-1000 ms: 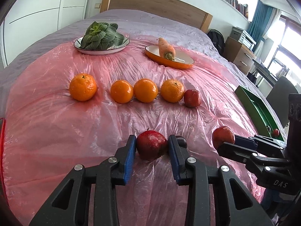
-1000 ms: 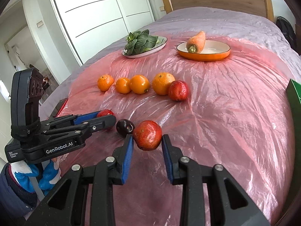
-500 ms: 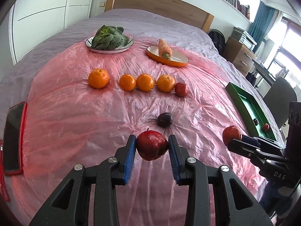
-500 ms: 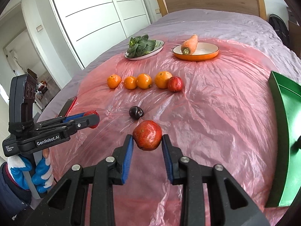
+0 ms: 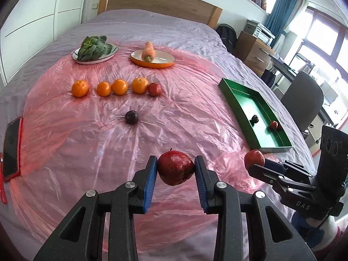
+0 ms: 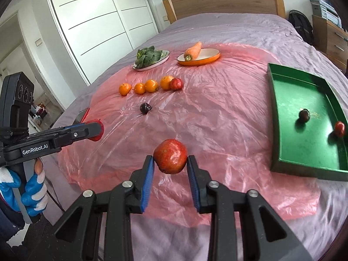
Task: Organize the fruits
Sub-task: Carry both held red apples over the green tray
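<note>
Covering the bed (image 5: 152,26), a pink plastic sheet (image 5: 87,152) w/ a green tray (image 6: 308,143) at its right edge. Left gripper (image 5: 175,169) fingers clamp a dark red apple (image 5: 175,170) above the sheet; right gripper (image 6: 170,163) fingers clamp another red apple (image 6: 170,156). Oranges (image 5: 118,87) sit in a row, dark plum (image 5: 131,117) nearer.

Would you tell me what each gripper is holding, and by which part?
Left gripper clamps a dark red apple by its sides; right gripper clamps a lighter red apple likewise.
</note>
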Available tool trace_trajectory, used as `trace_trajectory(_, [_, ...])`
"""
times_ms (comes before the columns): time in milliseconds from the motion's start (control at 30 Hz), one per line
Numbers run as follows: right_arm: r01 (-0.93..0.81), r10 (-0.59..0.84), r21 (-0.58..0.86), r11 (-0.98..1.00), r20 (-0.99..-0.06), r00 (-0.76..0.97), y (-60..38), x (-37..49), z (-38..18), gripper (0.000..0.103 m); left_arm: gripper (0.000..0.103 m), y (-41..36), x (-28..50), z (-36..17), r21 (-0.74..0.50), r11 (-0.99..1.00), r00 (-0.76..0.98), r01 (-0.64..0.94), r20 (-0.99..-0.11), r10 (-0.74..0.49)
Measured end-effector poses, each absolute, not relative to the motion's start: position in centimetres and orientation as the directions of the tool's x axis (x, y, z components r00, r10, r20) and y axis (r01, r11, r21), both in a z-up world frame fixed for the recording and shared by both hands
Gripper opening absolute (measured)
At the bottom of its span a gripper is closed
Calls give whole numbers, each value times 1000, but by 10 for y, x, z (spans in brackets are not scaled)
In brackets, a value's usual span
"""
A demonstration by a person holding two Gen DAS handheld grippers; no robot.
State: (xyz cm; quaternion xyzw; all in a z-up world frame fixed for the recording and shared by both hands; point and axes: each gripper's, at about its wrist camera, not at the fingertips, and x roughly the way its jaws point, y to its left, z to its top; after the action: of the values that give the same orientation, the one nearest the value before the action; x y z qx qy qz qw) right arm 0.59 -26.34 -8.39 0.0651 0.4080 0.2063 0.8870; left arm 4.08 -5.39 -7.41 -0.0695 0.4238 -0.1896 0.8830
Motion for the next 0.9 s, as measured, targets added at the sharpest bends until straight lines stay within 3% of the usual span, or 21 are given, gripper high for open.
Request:
trace_trajectory(467, [-110,274,276,955,-671,689,-380,-33,-74,54,30,-169,34,-52,-306,843,486,442,-708,-512])
trace_trajectory(900, [48,127,245,968,-647,752,-470,1,-89,54,30,-282,80,-62,-259,789,437,556,-716,-544])
